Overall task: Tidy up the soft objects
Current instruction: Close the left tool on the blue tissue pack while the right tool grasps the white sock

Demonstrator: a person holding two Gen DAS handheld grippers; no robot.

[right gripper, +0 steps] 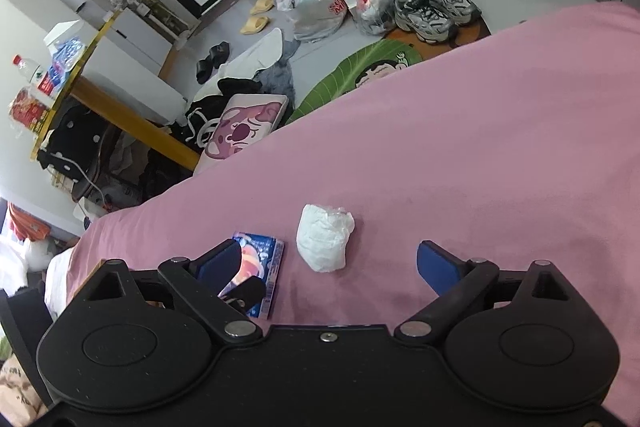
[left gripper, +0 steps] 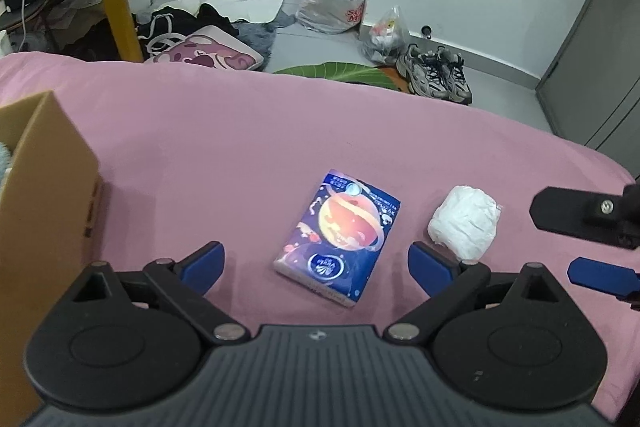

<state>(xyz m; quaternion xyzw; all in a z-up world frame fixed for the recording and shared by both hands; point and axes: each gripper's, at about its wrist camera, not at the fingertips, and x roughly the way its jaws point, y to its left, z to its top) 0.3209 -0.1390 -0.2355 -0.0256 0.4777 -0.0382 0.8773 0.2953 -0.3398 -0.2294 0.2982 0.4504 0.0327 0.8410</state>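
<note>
- The left claw (left gripper: 314, 261) hovers over the pink bed (left gripper: 240, 131) with its jaws spread wide and nothing between them; the tissue pack (left gripper: 338, 237) lies flat on the sheet just ahead, roughly centred in the gap.
- The right claw (right gripper: 328, 263) is likewise wide open and empty, with the white wad (right gripper: 325, 237) lying on the bed between its blue pads and slightly ahead.
- The tissue pack's long axis runs from near-left to far-right in the left view, tilted a little clockwise from straight ahead; its short sides face near and far.
- The white wad is a crumpled, rounded lump just right of the pack and apart from it; its longer side runs roughly near to far.
- A cardboard box (left gripper: 44, 187) stands open at the left edge of the bed, probably where the soft things go.
- To do this well, I would turn the left claw slightly to square with the pack, lower it until the pads straddle the long edges, then close gently; the pack will squash.
- For the wad, close across its narrower width, and keep the two claws from colliding.
</note>
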